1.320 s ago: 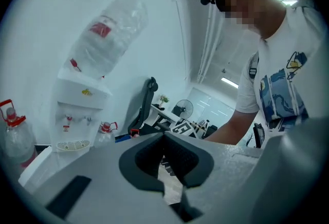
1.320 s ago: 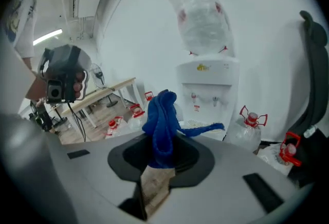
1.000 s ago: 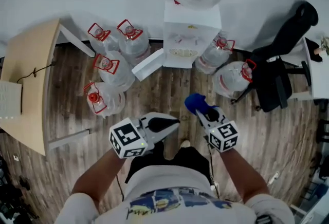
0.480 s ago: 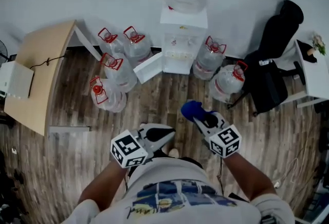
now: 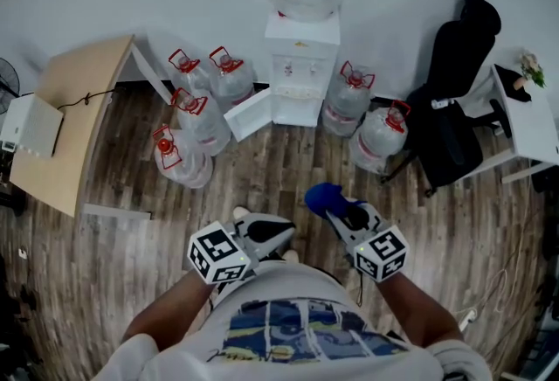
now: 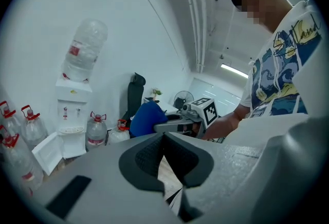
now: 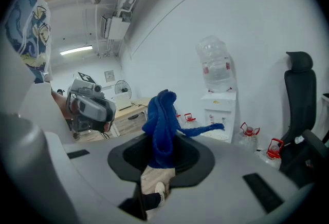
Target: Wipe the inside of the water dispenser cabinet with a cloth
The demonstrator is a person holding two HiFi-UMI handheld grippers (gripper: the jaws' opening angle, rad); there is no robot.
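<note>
- The cloth (image 5: 324,195) is blue, soft and light, with no stiffness; it hangs in a loose bunch, so it probably folds or slips if only a corner is pinched. Better to take it by the thick middle, w/ enough fabric left free for wiping.
- The right gripper (image 5: 340,208) has its jaws closed on the cloth; in the right gripper view the bunch stands up from between the pads.
- The left gripper (image 5: 286,232) has its jaws together, nothing between them.
- The cloth is in the air in front of the person, well apart from the water dispenser (image 5: 301,73), whose cabinet door (image 5: 252,113) stands open at the bottom, approx. between the bottles (image 5: 195,128).
- Vs. 1 s ago: the dispenser looks smaller and further off in the head view. The grippers keep nearly the same pose, and the cloth is held as before.
</note>
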